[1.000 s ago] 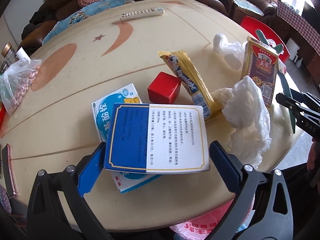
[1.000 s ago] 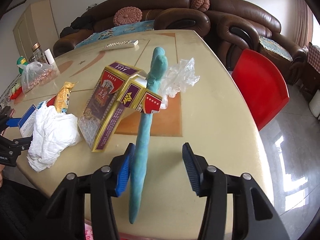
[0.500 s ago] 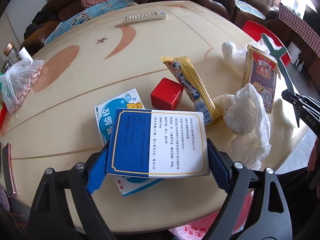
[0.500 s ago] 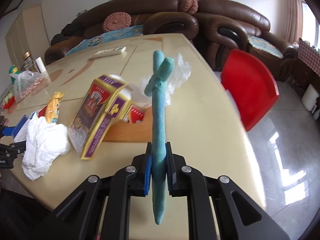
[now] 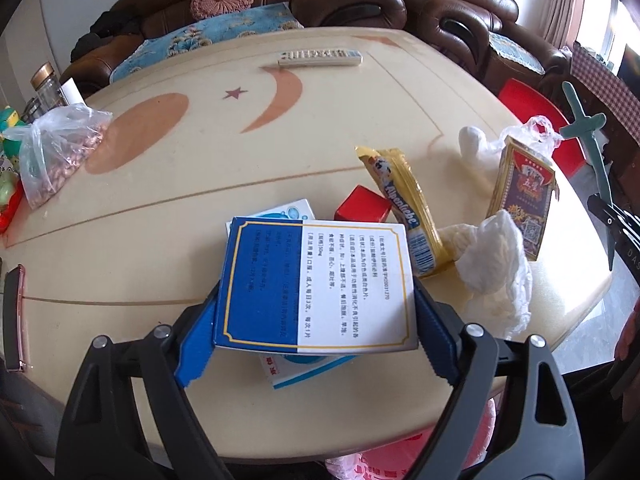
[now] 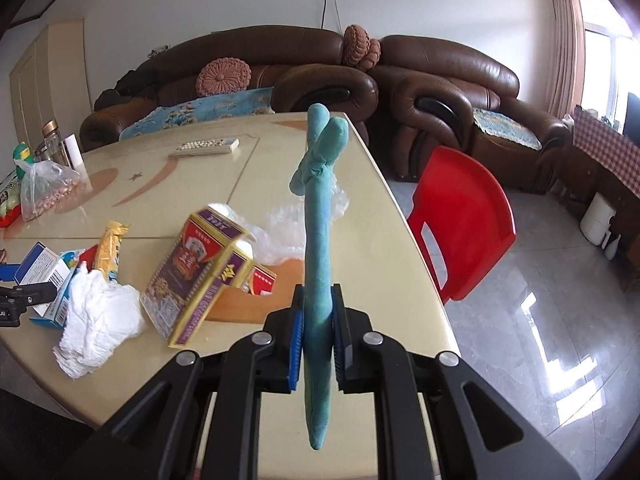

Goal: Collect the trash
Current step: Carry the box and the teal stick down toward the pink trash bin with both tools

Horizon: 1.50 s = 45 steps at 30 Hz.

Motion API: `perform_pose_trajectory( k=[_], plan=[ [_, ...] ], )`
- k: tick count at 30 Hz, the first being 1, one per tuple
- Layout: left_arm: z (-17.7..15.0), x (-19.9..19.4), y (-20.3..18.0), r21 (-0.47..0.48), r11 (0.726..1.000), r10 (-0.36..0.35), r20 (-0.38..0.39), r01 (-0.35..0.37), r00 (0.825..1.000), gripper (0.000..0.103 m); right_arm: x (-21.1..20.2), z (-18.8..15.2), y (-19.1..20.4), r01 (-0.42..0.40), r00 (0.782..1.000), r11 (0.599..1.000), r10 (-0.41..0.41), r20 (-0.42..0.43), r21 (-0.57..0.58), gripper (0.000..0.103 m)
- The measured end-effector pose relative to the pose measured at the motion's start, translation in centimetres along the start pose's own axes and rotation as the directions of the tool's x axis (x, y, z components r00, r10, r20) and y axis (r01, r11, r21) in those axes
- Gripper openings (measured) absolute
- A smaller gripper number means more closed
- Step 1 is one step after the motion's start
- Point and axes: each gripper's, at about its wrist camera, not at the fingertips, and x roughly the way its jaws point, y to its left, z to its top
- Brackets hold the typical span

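Trash is now in both grips: the blue-and-white box, loose between wide jaws a second ago, is clamped by the left gripper at lower centre, and the teal sword-shaped strip is pinched in the right gripper, lifted off the table. Both pickups look done, so carrying off likely comes next. At centre right the yellow wrapper reads "Alpenliebe"; the box's Chinese print is too small to read.

The blue-white box between the left tool's fingers hides most of the light-blue box under it and part of the red block beyond. The box's small print is unreadable.
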Motion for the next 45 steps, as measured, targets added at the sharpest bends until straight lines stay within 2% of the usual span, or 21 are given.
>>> perform_pose_trajectory(
  k=[6,11,20,35,45],
  plan=[
    [-0.1,-1.9,-0.5,0.024,0.999,0.026,0.054,-0.027,0.998,0.084,-1.1,0.3,0.8,-0.016,1.000,1.000,0.016,0.015,-0.014,0.013],
    [-0.2,-3.0,-0.6,0.028,0.999,0.044,0.068,-0.046,0.997,0.084,-2.4,0.7,1.7,-0.029,0.999,0.999,0.029,0.016,-0.032,0.013],
    [-0.8,-6.7,0.5,-0.040,0.998,0.054,0.108,-0.050,0.993,0.084,-6.2,1.3,2.7,-0.023,0.999,0.998,0.024,0.023,-0.064,0.013],
    [-4.8,-14.3,-1.3,-0.024,0.999,0.036,0.175,-0.033,0.984,0.084,-15.1,-0.4,6.1,-0.113,0.992,0.987,0.119,0.046,-0.110,0.013],
    [-7.0,-17.7,-2.4,-0.016,0.999,0.033,0.197,-0.031,0.980,0.084,-19.8,-1.8,8.9,-0.177,0.980,0.967,0.191,0.056,-0.185,0.013]
  ],
)
